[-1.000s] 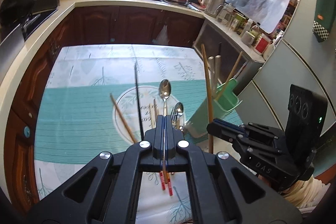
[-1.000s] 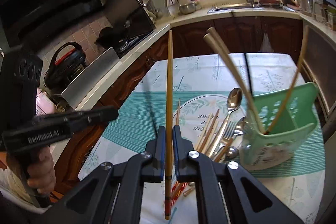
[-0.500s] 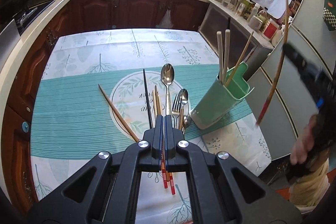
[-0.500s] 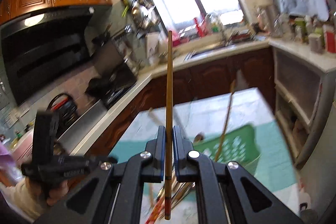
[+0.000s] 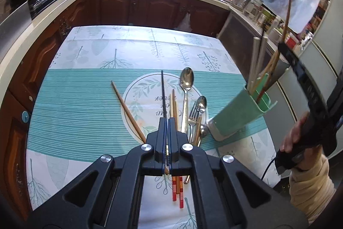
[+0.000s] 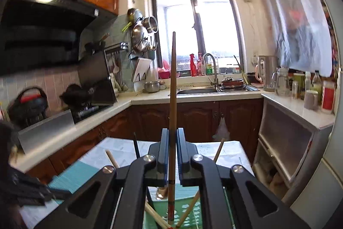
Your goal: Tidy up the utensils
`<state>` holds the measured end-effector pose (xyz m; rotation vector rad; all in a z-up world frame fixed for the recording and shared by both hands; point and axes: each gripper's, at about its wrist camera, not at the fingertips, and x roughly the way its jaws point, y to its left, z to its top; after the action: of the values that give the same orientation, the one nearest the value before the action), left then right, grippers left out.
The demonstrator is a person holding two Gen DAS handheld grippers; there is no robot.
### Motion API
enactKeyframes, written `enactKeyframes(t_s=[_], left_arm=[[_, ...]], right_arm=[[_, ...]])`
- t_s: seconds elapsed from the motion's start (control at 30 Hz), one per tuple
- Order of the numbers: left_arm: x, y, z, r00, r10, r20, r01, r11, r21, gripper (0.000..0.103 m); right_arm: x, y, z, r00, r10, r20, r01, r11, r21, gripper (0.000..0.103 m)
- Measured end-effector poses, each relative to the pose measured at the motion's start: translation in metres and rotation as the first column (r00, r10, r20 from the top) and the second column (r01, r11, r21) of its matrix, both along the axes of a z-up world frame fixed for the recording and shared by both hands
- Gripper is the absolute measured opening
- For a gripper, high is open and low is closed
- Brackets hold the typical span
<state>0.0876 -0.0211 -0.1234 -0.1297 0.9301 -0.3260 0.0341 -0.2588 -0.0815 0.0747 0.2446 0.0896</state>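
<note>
My right gripper (image 6: 172, 132) (image 5: 280, 47) is shut on a wooden chopstick (image 6: 172, 89) (image 5: 287, 10), held upright. Its red-banded lower end dips into the green holder (image 5: 235, 117) (image 6: 193, 211), which stands at the right of the table and has several chopsticks in it. My left gripper (image 5: 168, 121) is shut and points down at a pile on the tablecloth (image 5: 85, 111): a big spoon (image 5: 187, 83), a small spoon (image 5: 201, 102), a fork (image 5: 193, 115) and wooden chopsticks (image 5: 174, 106). A black chopstick (image 5: 163, 96) runs under its tips. Another wooden chopstick (image 5: 126, 106) lies to the left.
A hand (image 5: 295, 134) and cream sleeve carry the right gripper past the table's right edge. Counters wrap the room, with a stove at the left, a sink (image 6: 199, 90) under the window, and a kettle (image 6: 268, 72) and jars at the right.
The right gripper carried its chopstick from beside the holder to above it and tilted up towards the window. The left gripper sank closer to the pile. The black chopstick's far end dropped flat.
</note>
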Motion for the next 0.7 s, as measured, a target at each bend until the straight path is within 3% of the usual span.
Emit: enactKeyframes(t_s=[0.27, 0.4, 0.7], left_arm=[[0.017, 0.021, -0.020, 0.997, 0.057, -0.059, -0.059, 0.998, -0.026, 0.000], [0.018, 0.023, -0.026, 0.995, 0.068, -0.072, -0.070, 0.997, -0.029, 0.000], [0.021, 0.025, -0.039, 0.990, 0.076, -0.118, -0.079, 0.997, -0.018, 0.000]], right_arm=[[-0.010, 0.001, -0.031, 0.986, 0.026, -0.165, -0.035, 0.998, -0.051, 0.007], [-0.022, 0.004, -0.031, 0.982, 0.020, -0.186, -0.032, 0.998, -0.061, 0.009], [-0.050, 0.008, -0.015, 0.981, 0.077, -0.179, -0.069, 0.996, 0.047, 0.009]])
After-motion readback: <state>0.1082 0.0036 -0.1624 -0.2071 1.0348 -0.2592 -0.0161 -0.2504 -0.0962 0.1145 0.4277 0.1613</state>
